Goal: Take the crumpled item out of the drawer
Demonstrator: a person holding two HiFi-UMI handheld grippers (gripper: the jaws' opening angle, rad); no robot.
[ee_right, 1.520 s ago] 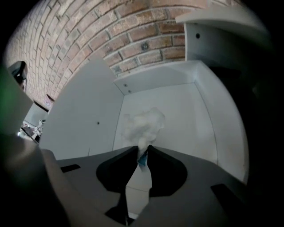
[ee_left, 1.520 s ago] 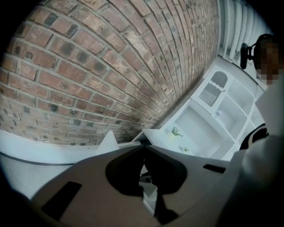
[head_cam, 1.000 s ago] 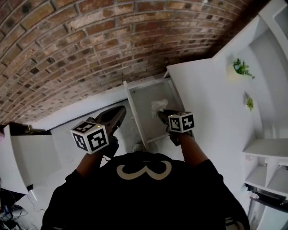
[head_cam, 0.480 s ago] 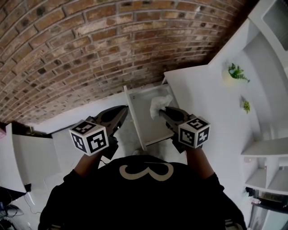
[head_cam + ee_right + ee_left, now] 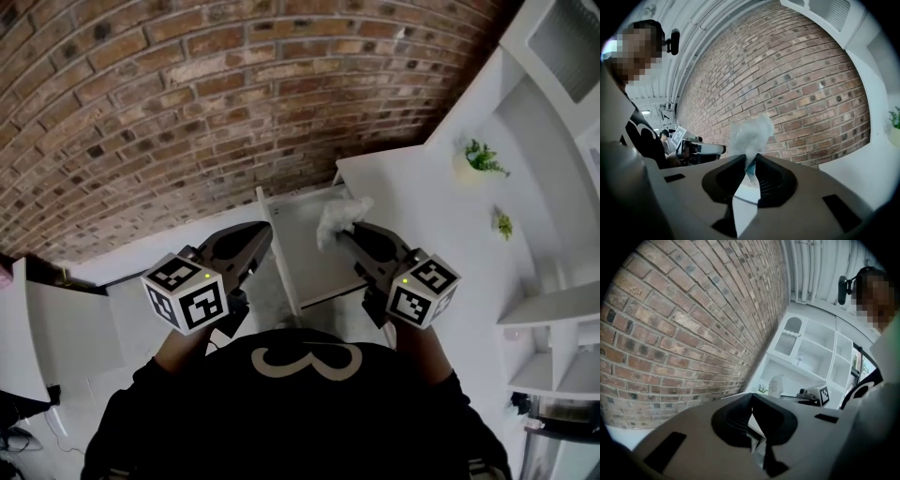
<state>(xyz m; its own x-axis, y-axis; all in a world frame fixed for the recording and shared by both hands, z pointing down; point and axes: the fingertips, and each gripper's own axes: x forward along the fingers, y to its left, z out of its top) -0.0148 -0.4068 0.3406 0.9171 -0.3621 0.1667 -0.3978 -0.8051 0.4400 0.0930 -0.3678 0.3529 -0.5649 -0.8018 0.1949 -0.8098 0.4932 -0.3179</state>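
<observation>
The crumpled white item (image 5: 336,216) hangs above the far end of the open white drawer (image 5: 309,267), pinched at its lower end by my right gripper (image 5: 345,231). In the right gripper view the item (image 5: 751,133) rises as a pale wad out of the narrow gap between the jaws of my right gripper (image 5: 750,163), against the brick wall. My left gripper (image 5: 261,234) is held left of the drawer; its jaws (image 5: 751,395) meet at the tips with nothing between them. From the left gripper view the wad (image 5: 776,385) shows ahead of the right gripper's marker cube (image 5: 822,394).
A brick wall (image 5: 187,103) runs behind the drawer. The white cabinet top (image 5: 422,206) to the right carries two small potted plants (image 5: 478,157) (image 5: 504,223). White shelving (image 5: 553,319) stands at the far right, and a white unit (image 5: 56,328) at the left.
My right gripper has risen out of the drawer toward the wall with the crumpled item in its jaws. The left gripper has barely moved.
</observation>
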